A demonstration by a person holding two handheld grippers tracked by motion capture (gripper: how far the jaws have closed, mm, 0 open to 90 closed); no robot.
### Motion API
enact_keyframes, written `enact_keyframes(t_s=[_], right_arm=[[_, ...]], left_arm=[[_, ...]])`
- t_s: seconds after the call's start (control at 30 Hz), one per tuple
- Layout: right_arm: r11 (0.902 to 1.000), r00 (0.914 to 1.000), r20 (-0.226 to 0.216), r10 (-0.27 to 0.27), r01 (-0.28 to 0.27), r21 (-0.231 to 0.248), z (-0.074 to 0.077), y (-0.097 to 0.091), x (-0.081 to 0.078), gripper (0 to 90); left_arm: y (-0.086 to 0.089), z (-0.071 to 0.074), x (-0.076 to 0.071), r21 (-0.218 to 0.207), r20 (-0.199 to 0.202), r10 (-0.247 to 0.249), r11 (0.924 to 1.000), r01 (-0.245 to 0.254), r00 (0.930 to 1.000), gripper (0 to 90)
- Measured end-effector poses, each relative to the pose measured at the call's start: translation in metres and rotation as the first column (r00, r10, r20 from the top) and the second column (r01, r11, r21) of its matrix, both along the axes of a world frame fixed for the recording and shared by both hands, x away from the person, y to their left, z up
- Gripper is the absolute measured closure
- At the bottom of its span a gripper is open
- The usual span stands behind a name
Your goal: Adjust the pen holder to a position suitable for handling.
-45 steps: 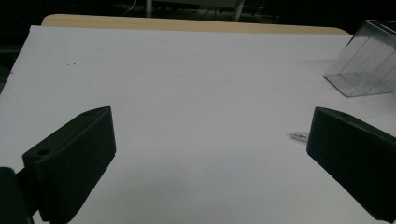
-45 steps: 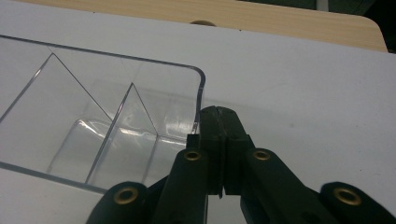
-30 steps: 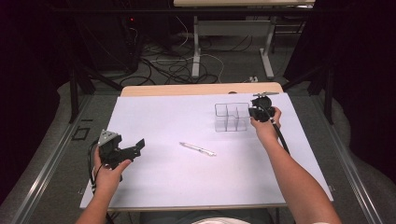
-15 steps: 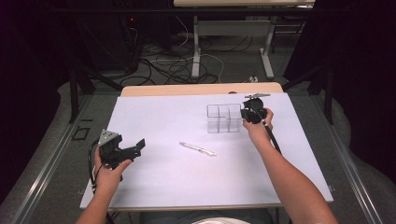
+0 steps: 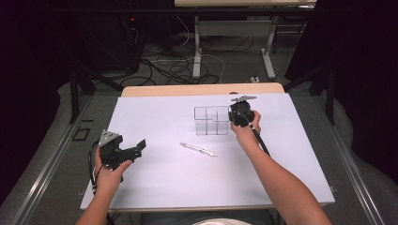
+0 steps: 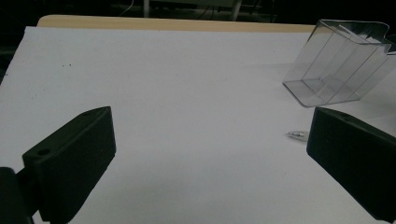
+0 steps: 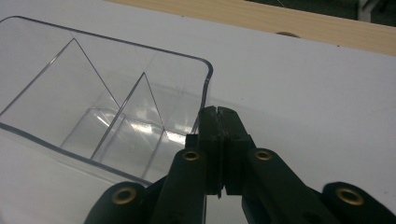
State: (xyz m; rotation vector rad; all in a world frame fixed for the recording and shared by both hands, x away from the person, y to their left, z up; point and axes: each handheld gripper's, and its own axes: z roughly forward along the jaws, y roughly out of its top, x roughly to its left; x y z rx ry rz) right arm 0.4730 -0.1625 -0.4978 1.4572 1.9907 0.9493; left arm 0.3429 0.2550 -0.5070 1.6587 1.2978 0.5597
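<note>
A clear plastic box (image 5: 211, 121) with several compartments stands on the white sheet at the back middle of the table. My right gripper (image 5: 241, 115) is at the box's right end. In the right gripper view its jaws (image 7: 218, 121) are shut on the right end wall of the box (image 7: 93, 116). A silver pen (image 5: 198, 149) lies flat in front of the box. My left gripper (image 5: 136, 147) hovers at the table's left, open and holding nothing. In the left gripper view its jaws (image 6: 210, 126) stand wide apart, with the box (image 6: 336, 65) and the pen tip (image 6: 296, 135) beyond them.
A white sheet (image 5: 159, 187) covers the table, with a wooden strip (image 5: 202, 89) showing along the far edge. Beyond the table are dark floor, cables and the legs of another table (image 5: 197, 51).
My right gripper has slid to the left across the table, and the clear box has moved left with it. The left gripper and the pen have stayed put.
</note>
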Motion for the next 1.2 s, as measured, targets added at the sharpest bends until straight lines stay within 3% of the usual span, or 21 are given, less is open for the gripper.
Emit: enact_keyframes(t_s=[0.33, 0.97, 1.2], right_arm=[[0.9997, 0.9997, -0.012, 0.019, -0.019, 0.017, 0.000, 0.019, -0.003, 89.1], [0.9997, 0.9999, -0.003, 0.015, -0.015, 0.017, -0.001, 0.021, -0.003, 88.6], [0.9994, 0.9995, 0.003, 0.032, -0.032, -0.014, 0.001, 0.016, -0.002, 75.9]], left_arm=[[0.000, 0.000, 0.000, 0.000, -0.001, -0.001, 1.0000, 0.001, 1.0000, 1.3], [0.000, 0.000, 0.001, 0.000, -0.001, 0.000, 1.0000, 0.000, 1.0000, 1.3], [0.000, 0.000, 0.000, -0.001, 0.002, 0.002, 1.0000, -0.002, 1.0000, 1.3]])
